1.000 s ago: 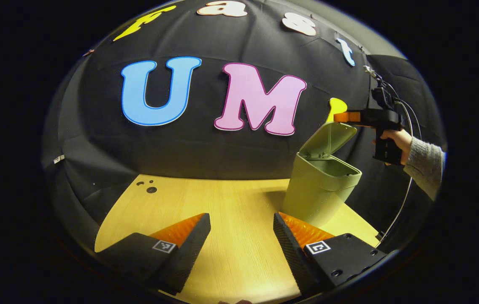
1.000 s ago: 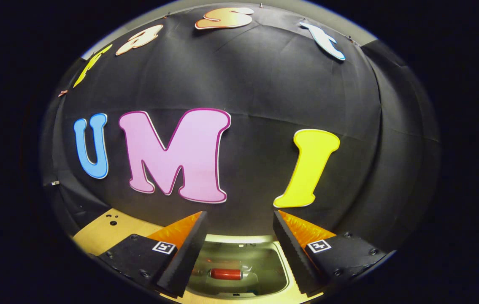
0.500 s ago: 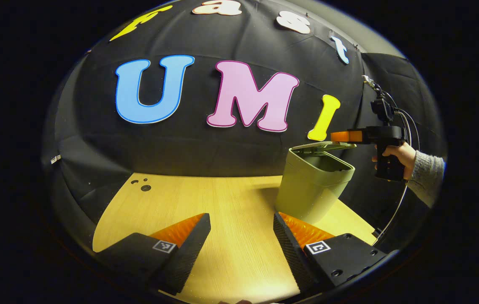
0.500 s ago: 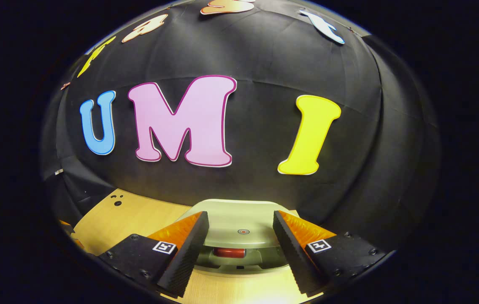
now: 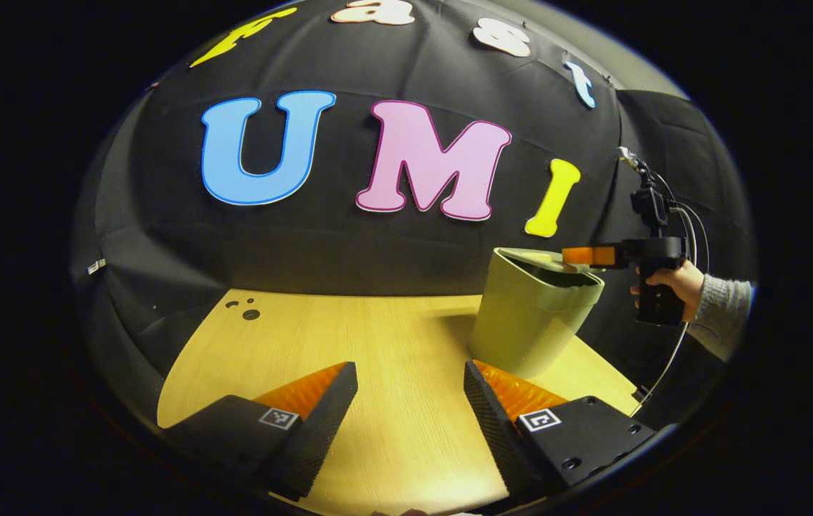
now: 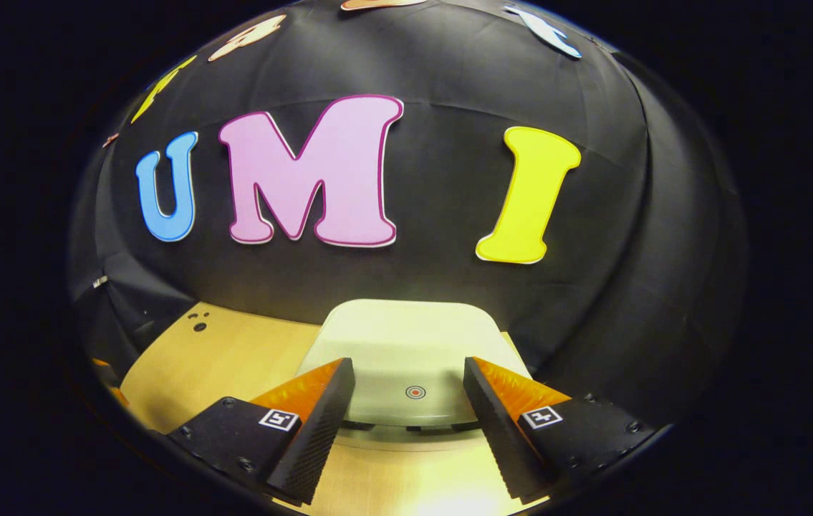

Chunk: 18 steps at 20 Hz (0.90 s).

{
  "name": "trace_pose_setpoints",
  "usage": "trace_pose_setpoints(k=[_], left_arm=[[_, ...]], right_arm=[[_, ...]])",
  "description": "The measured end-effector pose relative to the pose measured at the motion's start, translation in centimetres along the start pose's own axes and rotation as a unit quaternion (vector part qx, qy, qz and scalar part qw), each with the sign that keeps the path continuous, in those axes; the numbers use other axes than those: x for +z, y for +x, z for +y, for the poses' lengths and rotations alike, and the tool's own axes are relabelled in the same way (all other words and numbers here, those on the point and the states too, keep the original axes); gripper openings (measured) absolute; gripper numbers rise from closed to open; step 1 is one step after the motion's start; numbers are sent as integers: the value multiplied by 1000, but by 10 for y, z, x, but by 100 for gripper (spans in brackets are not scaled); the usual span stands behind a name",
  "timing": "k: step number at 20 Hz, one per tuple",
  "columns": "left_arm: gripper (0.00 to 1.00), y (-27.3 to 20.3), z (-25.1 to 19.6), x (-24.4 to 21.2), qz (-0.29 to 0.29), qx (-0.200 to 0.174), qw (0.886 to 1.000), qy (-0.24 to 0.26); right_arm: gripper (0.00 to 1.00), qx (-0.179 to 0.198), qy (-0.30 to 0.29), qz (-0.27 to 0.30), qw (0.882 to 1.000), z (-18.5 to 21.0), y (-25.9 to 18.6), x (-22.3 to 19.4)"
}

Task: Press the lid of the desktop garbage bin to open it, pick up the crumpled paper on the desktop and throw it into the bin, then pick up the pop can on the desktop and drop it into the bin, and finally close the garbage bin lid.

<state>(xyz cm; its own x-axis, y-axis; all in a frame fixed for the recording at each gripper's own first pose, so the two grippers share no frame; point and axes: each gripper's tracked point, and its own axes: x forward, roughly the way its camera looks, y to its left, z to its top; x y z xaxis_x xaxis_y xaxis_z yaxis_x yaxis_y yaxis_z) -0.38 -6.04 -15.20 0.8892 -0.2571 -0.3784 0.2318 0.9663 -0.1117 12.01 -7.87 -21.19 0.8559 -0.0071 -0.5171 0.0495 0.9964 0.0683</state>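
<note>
- Left gripper view: left gripper (image 5: 410, 401) hangs over the bare wooden desktop (image 5: 349, 344), jaws apart, nothing between them.
- Same view, about 2 o'clock from those fingers: the green garbage bin (image 5: 531, 319) stands near the desk's far right edge. Its lid (image 5: 531, 256) lies almost flat on the rim, the front edge not quite seated.
- Same view, 3 o'clock side: right gripper (image 5: 578, 256), held by a hand (image 5: 667, 283) in a grey sleeve, rests its fingertips on or just over the lid's near edge. Contact cannot be confirmed at this size.
- No crumpled paper or pop can lies on the visible desktop. Judgement: both are already in the bin.
- Right gripper view: right gripper (image 6: 410, 401) looks down the lid (image 6: 406, 351), which spans the gap between its fingers. Jaws apart, clamped on nothing. A small round target mark (image 6: 415, 392) sits at 12 o'clock, just ahead of the fingertips.
- A narrow dark seam shows under the lid's front edge.
- Step in hand, by judgement: step 4 of 4, closing the lid.
- Next move calls for a short downward press near the mark until the lid latches, then a clean lift away without nudging the bin.
</note>
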Motion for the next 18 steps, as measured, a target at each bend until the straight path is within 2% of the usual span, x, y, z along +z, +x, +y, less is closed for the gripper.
trace_pose_setpoints(k=[5,9,15,18], left_arm=[[96,3,-1,1,1,-3,1000,1],[96,5,-4,2,0,-6,1000,4],[96,4,-6,4,-3,-9,1000,0],[96,2,-4,2,-3,-6,1000,-1]], right_arm=[[97,10,4,11,1000,2,4,-12],[97,23,35,16,999,2,5,-17],[98,34,18,26,999,3,0,-29],[99,30,24,6,999,2,6,-23]])
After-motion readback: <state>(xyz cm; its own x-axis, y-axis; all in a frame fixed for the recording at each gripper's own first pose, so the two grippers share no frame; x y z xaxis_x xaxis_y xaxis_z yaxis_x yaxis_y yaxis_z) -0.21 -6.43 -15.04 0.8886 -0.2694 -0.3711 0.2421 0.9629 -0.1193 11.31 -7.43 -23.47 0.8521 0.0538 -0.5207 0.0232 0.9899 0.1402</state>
